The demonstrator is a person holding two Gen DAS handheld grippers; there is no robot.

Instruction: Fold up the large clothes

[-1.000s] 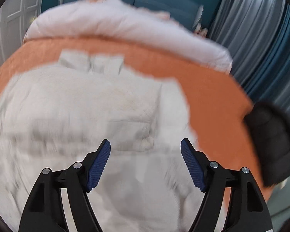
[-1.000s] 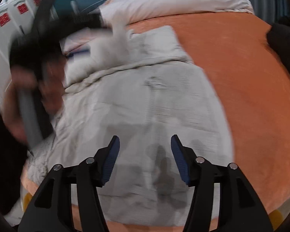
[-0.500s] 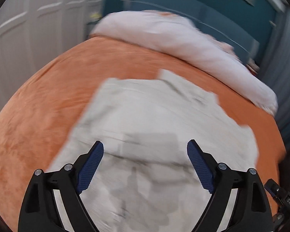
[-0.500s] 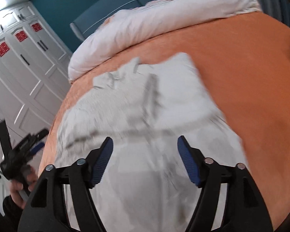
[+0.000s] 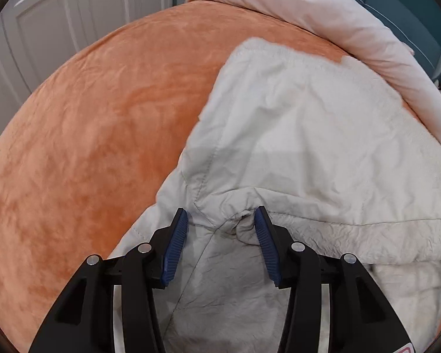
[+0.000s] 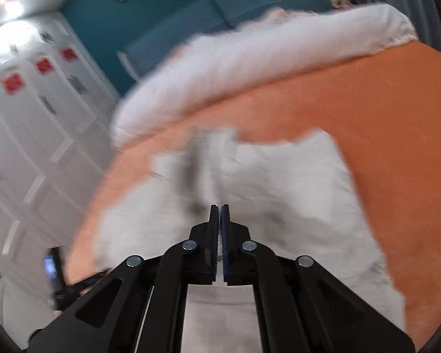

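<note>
Orange bedding carries the pale garment [image 5: 308, 135], now folded over itself. Left tool [image 5: 220, 216], closing from wider, straddles a bunched fold, pads not visibly pressing; right tool [image 6: 219, 210] has snapped together. Beyond lies a white duvet [image 6: 250, 58].

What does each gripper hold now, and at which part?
Left gripper: jaws have just been closing around a bunched seam fold of the pale garment; a firm grip cannot be told. Right gripper: shut, holding nothing visible.
</note>
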